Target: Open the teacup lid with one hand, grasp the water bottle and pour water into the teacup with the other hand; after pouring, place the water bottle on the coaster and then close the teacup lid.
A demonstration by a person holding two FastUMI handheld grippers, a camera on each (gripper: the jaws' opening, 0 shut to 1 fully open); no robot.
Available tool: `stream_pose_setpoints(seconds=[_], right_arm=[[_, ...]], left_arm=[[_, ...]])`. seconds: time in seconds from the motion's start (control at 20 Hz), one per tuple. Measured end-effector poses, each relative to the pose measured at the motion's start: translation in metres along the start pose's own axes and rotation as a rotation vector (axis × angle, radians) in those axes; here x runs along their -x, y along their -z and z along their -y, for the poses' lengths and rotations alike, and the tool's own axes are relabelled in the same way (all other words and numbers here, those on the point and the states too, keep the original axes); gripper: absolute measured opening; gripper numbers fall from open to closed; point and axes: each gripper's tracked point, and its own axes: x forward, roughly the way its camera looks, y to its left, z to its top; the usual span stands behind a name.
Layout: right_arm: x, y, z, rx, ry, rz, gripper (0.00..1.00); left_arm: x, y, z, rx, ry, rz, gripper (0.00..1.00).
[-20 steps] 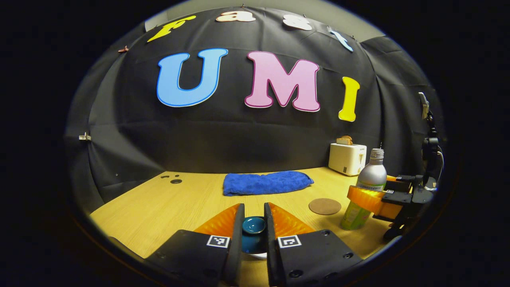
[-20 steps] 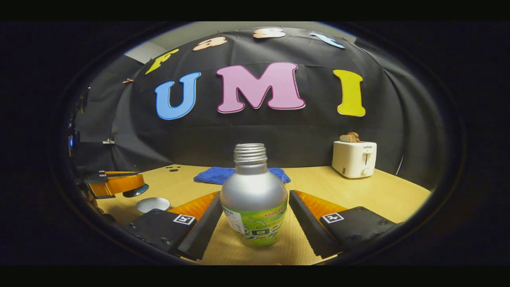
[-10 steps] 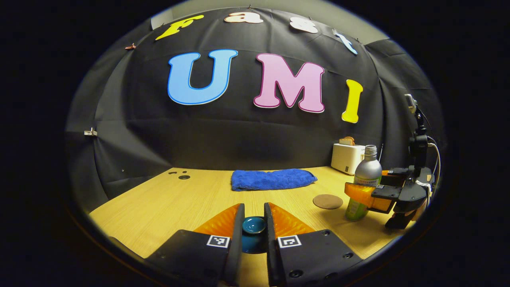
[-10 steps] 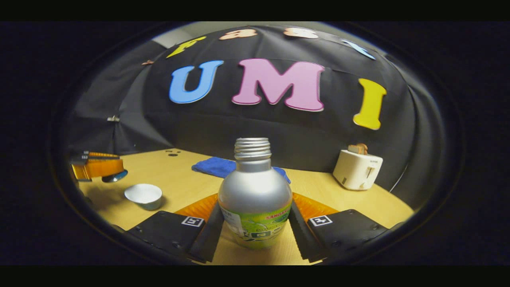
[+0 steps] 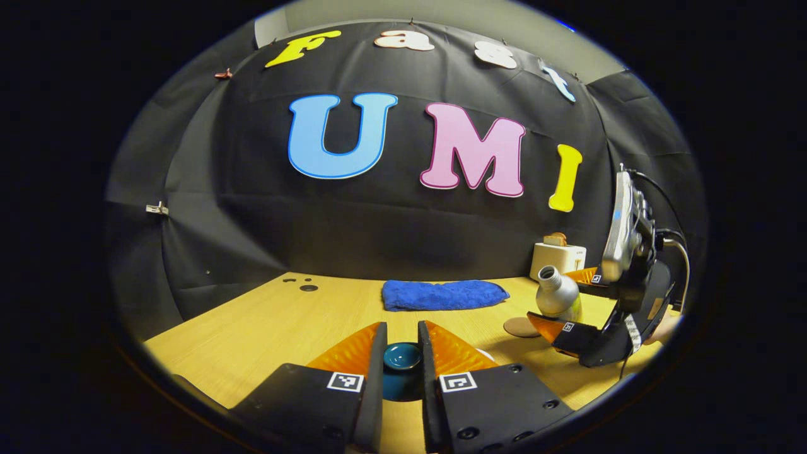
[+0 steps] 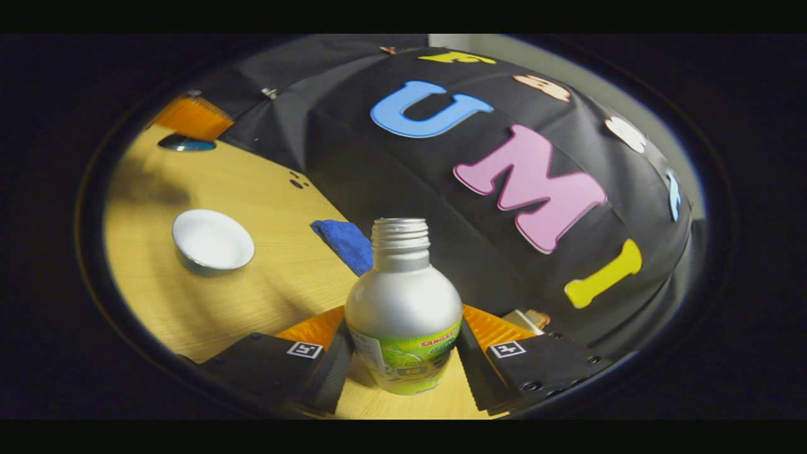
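Right tongs [image 6: 403,353] clamp the water bottle [image 6: 403,315] — tilted toward the teacup [image 6: 213,239].

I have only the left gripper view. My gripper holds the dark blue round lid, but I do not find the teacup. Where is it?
Observer: In the right gripper view the white ceramic teacup stands uncovered on the wooden table, up and left of the bottle.
Operator: Does the right gripper hold the bottle well?
Observer: Both fingers of the right gripper press the sides of the silver metal bottle, at its green label.
Operator: Is water pouring?
Observer: No stream shows. The bottle's open threaded mouth is off to the side of the teacup.
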Motion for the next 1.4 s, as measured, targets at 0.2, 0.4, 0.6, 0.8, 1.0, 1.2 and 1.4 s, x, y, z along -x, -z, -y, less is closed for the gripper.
stream_pose_setpoints(seconds=[0.2, 0.4, 0.6, 0.8, 1.0, 1.2, 1.4], right_arm=[[-0.003, -0.006, -0.01, 0.135, 0.001, 0.021, 0.77], [-0.008, -0.014, -0.011, 0.298, 0.035, 0.048, 0.8], [-0.014, -0.024, -0.018, 0.394, 0.023, 0.075, 0.77], [-0.021, -0.028, -0.033, 0.474, -0.025, 0.095, 0.8], [-0.025, -0.032, -0.043, 0.546, -0.048, 0.116, 0.8], [-0.028, -0.036, -0.049, 0.636, -0.049, 0.131, 0.8], [-0.027, -0.036, -0.052, 0.691, -0.059, 0.144, 0.8]], left_arm=[[0.008, 0.001, -0.02, 0.007, -0.014, -0.002, 0.29], [0.009, 0.005, -0.034, 0.003, -0.025, -0.006, 0.3], [0.009, 0.011, -0.047, 0.019, -0.033, -0.02, 0.3], [0.009, 0.012, -0.061, 0.024, -0.053, -0.019, 0.3], [0.01, 0.018, -0.071, 0.041, -0.058, -0.028, 0.29], [0.011, 0.022, -0.081, 0.056, -0.07, -0.04, 0.32], [0.011, 0.027, -0.088, 0.066, -0.079, -0.048, 0.32]])
